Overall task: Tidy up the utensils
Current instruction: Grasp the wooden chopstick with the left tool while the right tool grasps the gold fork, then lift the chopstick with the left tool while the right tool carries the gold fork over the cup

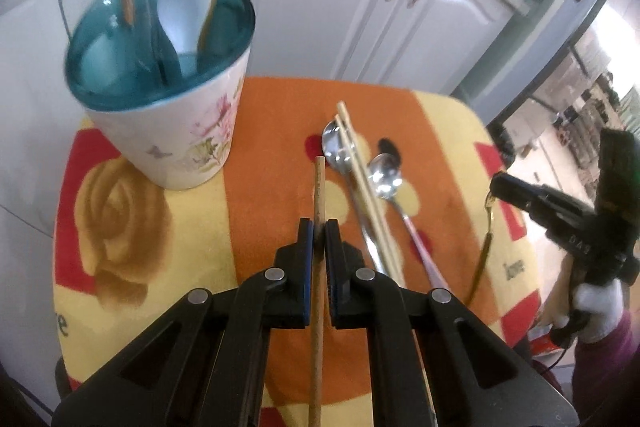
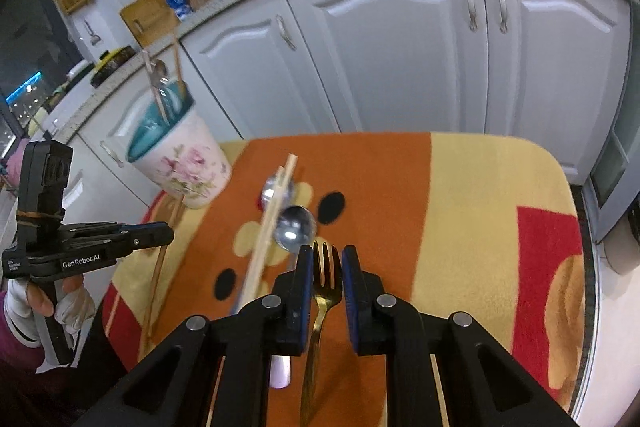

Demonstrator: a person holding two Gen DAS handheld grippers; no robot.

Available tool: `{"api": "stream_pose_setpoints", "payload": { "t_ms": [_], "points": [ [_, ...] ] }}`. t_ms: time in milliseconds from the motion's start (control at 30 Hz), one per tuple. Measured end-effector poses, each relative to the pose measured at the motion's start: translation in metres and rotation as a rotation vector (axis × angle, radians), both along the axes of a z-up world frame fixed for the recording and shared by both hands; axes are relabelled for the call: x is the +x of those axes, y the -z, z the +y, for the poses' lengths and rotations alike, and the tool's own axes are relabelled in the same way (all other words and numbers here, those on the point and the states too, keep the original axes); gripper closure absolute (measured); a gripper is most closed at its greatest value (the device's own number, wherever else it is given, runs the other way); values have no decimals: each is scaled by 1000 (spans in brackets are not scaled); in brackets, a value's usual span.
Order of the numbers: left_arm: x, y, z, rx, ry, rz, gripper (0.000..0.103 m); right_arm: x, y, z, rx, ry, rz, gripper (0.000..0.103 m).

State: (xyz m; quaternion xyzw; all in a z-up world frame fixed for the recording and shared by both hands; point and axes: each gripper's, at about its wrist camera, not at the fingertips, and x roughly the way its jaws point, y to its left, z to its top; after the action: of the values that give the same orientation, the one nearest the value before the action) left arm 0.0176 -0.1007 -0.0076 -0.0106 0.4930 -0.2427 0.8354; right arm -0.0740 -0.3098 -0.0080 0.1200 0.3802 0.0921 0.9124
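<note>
Currently both tools are loaded. The left tool (image 1: 319, 229) is clamped on a brown chopstick (image 1: 318, 267), which runs lengthwise between the pads with its tip sticking out past them. The right tool (image 2: 327, 255) is pinched narrow on a gold fork (image 2: 324, 291), tines forward. The floral cup (image 1: 176, 131) with teal lining stands at the far left of the table (image 1: 280, 147), on its orange-and-yellow patterned cover; it already holds two chopsticks, a white spoon (image 1: 183, 7) and a metal utensil. On the cover beside the cup lie a pale chopstick pair (image 1: 366, 195) over a metal spoon (image 1: 335, 147), and a second spoon (image 1: 385, 175) just right of them. Gloved hands grip both handles.
</note>
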Motion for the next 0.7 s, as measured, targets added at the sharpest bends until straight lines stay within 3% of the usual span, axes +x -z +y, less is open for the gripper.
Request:
{"api": "stream_pose_setpoints", "payload": {
  "t_ms": [133, 233, 467, 700],
  "points": [
    [-9, -14, 6, -11, -2, -34, 99, -14, -16, 14, -27, -25, -45, 92],
    [-13, -21, 9, -24, -8, -48, 99, -19, -22, 21, -52, -43, -60, 101],
    [-20, -35, 17, -38, -24, -79, 99, -18, -25, 26, -61, -44, -59, 102],
    [-20, -61, 31, -82, -42, -118, 99, -20, -62, 39, -87, -83, -137, 102]
  ]
}}
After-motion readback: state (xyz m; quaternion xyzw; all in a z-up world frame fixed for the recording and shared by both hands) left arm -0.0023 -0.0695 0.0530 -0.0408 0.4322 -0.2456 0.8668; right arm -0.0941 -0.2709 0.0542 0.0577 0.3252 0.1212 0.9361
